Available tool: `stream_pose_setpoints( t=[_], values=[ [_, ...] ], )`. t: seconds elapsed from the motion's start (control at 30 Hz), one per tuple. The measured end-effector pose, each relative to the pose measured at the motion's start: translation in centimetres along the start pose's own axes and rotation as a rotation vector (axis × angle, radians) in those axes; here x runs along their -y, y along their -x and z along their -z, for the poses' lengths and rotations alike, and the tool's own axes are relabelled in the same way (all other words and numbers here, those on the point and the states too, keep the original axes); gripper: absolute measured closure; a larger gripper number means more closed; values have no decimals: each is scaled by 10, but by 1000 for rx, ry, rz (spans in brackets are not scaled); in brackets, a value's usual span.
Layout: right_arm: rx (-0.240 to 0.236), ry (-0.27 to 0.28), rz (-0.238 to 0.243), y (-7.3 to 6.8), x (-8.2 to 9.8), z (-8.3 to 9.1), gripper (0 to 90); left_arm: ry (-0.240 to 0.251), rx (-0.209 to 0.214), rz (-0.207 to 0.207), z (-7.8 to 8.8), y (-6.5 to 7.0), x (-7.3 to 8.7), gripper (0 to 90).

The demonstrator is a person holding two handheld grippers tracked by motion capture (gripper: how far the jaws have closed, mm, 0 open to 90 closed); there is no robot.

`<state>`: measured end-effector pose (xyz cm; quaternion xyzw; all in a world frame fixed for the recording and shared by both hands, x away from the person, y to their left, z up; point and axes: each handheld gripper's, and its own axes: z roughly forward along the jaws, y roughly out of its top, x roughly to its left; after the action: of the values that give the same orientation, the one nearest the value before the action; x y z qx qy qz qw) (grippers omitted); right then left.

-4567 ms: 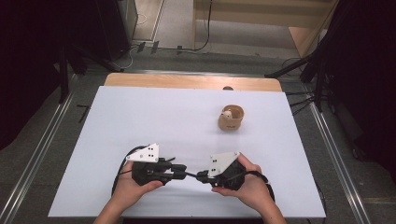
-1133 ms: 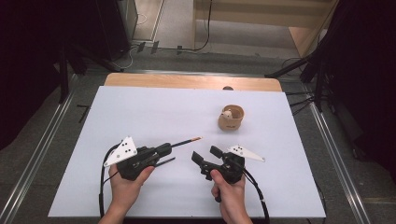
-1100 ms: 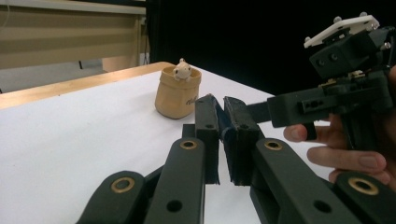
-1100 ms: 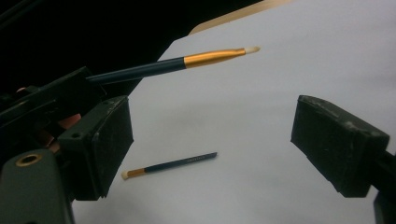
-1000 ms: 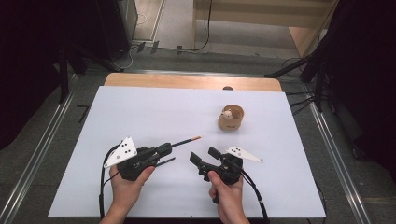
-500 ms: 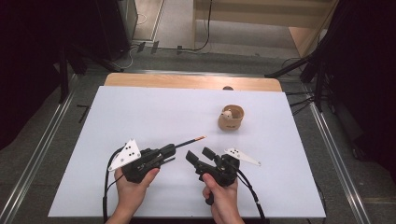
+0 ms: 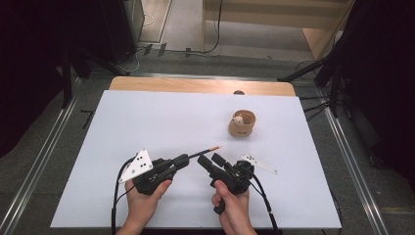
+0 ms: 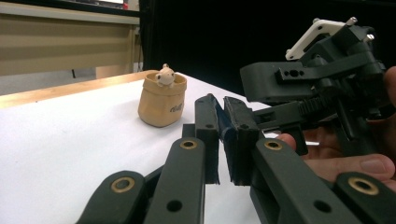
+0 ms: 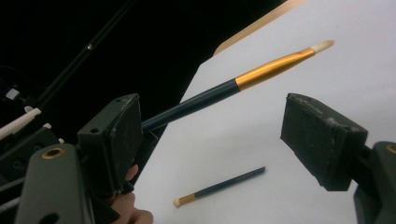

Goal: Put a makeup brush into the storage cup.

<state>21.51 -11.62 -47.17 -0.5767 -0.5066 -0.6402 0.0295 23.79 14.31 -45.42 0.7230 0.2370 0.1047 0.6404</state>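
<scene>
White covers the desk [image 7: 147,122], with a strip of bare wood along its far edge. Near the person's side, the left hand-held gripper [image 7: 182,159] is clenched on a thin dark-handled brush [image 7: 203,152], whose gold ferrule and pale tip stick out past the jaws toward the far right, lifted off the desk. In the left gripper view the two black jaws stand pressed together with a sliver of dark blue handle between their pads.

Just beside it, the right hand-held gripper [image 7: 209,161] is held with its jaws apart and pointing toward the left one. They have just been closing a little, yet nothing is pinched between them. In the right gripper view the brush [image 9: 233,88] runs across behind the gap between the pads, its tip near the top right, and neither pad touches it.

A second, similar brush [image 9: 219,186] lies flat on the white surface in that same view, below the held one and apart from both grippers.

Farther back and to the right stands a small tan cup [image 7: 241,124], upright, with a small pale figure [image 8: 165,76] peeking over its rim. It is well apart from both hands.
</scene>
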Motion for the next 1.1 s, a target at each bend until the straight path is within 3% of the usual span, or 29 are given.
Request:
stream_pose_setpoints(
  t=[0.2, 0.5, 0.9, 1.07, 1.1],
  values=[
    [-5, 10, -56, 4, -2, 0, 241, -4, 8, -9, -3, 5, 2, 860],
    [-17, 18, -141, 12, -4, 2, 380, -11, 21, -17, -7, 10, 4, 860],
    [-22, 26, -221, 23, -4, 5, 573, -25, 32, -34, -11, 15, 6, 860],
    [-77, 34, -259, 31, -2, 6, 636, -35, 38, -30, -12, 16, 8, 860],
    [-95, 45, -275, 32, -2, 7, 669, -59, 41, -24, -13, 15, 9, 858]
  ],
)
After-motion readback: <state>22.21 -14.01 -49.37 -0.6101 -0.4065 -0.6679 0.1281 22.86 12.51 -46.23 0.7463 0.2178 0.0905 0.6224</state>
